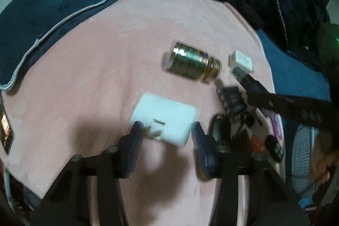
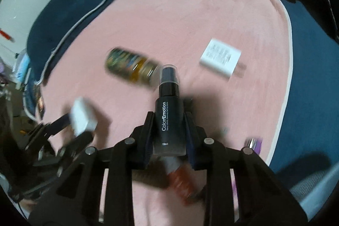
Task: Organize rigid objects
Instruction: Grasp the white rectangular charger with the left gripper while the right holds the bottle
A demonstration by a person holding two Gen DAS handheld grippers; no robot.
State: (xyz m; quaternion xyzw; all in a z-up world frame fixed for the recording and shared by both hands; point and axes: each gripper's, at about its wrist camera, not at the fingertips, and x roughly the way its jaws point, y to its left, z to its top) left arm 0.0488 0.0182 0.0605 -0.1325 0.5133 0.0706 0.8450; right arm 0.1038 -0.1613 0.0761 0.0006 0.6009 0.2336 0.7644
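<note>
Right gripper (image 2: 169, 120) around spray bottle (image 2: 169, 118)

A pink blanket (image 2: 201, 14), gold bottle (image 1: 191, 64), white charger (image 1: 164, 122), black spray bottle (image 2: 169, 118), navy bedding (image 1: 53, 3).

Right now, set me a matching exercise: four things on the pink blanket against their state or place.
Things:
1. black spray bottle
2. large white adapter
3. gold jar
4. small white charger

States:
A. lies on its side on the pink blanket, nothing gripping it
B. lies flat, far right, printed face up
C. clamped by the right gripper
D. between the fingers of the left gripper

Pairs: 1-C, 2-D, 3-A, 4-B
</note>
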